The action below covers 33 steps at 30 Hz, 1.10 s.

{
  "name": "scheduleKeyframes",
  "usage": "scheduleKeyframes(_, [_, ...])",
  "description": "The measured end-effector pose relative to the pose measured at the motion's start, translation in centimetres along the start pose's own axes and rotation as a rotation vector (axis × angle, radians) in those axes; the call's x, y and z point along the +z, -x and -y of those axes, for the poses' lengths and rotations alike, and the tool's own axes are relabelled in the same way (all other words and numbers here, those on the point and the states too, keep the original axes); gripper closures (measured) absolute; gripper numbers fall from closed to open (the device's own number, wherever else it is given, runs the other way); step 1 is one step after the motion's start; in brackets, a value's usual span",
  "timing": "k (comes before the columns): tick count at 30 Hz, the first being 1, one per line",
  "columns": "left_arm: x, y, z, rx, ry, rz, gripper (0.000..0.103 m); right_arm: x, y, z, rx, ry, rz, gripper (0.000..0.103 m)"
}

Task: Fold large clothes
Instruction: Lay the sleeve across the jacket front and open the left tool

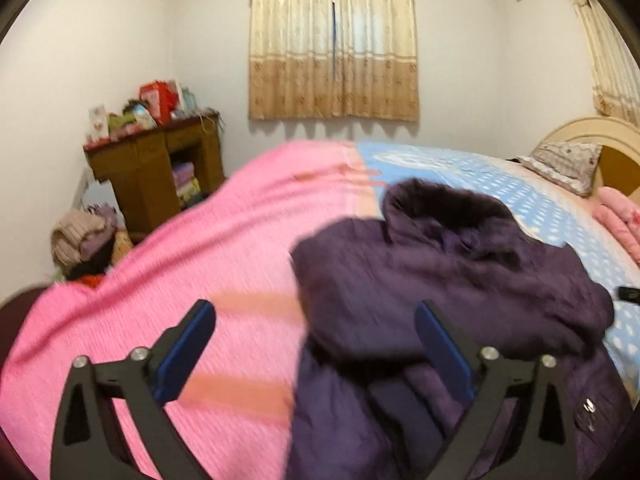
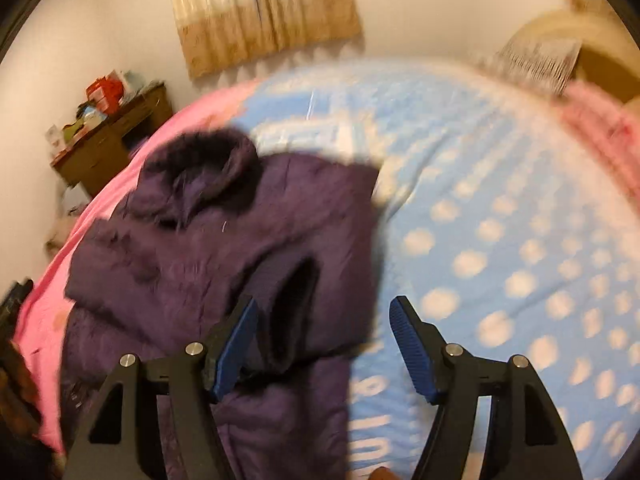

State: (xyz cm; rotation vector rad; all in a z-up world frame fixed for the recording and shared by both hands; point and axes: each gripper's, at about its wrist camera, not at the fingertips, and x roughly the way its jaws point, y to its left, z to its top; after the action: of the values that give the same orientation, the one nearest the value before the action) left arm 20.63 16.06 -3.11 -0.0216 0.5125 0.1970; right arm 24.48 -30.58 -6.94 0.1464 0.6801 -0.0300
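A dark purple padded coat (image 1: pixel 448 280) with a fur-trimmed hood (image 1: pixel 444 204) lies on the bed, sleeves folded in over the body. It also shows in the right wrist view (image 2: pixel 208 240), with a sleeve cuff (image 2: pixel 288 304) lying on top. My left gripper (image 1: pixel 316 322) is open above the coat's left edge, holding nothing. My right gripper (image 2: pixel 324 314) is open above the coat's right edge, its left finger next to the cuff, holding nothing. Both views are motion-blurred.
The bed has a pink blanket (image 1: pixel 192 280) on the left and a blue dotted sheet (image 2: pixel 500 220) on the right. A pillow (image 1: pixel 568 164) and headboard (image 1: pixel 592 128) stand at far right. A cluttered wooden cabinet (image 1: pixel 160 160) stands by the left wall, under a curtained window (image 1: pixel 332 40).
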Motion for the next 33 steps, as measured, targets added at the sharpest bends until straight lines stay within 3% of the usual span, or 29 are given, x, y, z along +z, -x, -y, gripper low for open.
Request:
scheduleKeyframes(2, [1.0, -2.4, 0.4, 0.039, -0.019, -0.005, 0.001, 0.9, 0.7, -2.0, 0.072, 0.032, 0.019, 0.035])
scheduleKeyframes(5, [1.6, -7.1, 1.4, 0.059, -0.022, -0.079, 0.001, 1.2, -1.0, -5.2, 0.184, 0.086, -0.026, 0.039])
scheduleKeyframes(8, [0.2, -9.8, 2.5, 0.095, -0.049, -0.148, 0.001, 0.3, -4.6, -7.0, 0.174, 0.125, -0.103, 0.042])
scheduleKeyframes(11, [-2.3, -11.4, 2.5, 0.139, -0.084, -0.243, 0.000, -1.2, -7.7, -6.7, 0.101, 0.162, -0.159, 0.043])
scheduleKeyframes(16, [-4.2, -12.0, 1.4, 0.085, -0.055, -0.299, 0.000, -2.8, -9.1, -4.0, 0.124, 0.134, -0.175, 0.043])
scheduleKeyframes(25, [-4.1, -11.9, 1.4, 0.065, -0.040, -0.311, 0.000, -3.5, -9.8, -4.3, 0.076, 0.159, -0.139, 0.043])
scheduleKeyframes(28, [-3.3, -9.6, 0.8, 0.092, 0.009, -0.257, 0.000, -3.4, -9.7, -4.4, 0.075, 0.165, -0.148, 0.043])
scheduleKeyframes(31, [-2.4, -8.1, 2.0, 0.077, -0.009, -0.220, 0.000, -2.3, -8.7, -5.3, 0.039, 0.182, -0.164, 0.043])
scheduleKeyframes(33, [-1.7, -7.3, 2.9, 0.084, -0.029, -0.171, 0.000, -1.1, -6.6, -5.7, 0.062, 0.146, -0.105, 0.042])
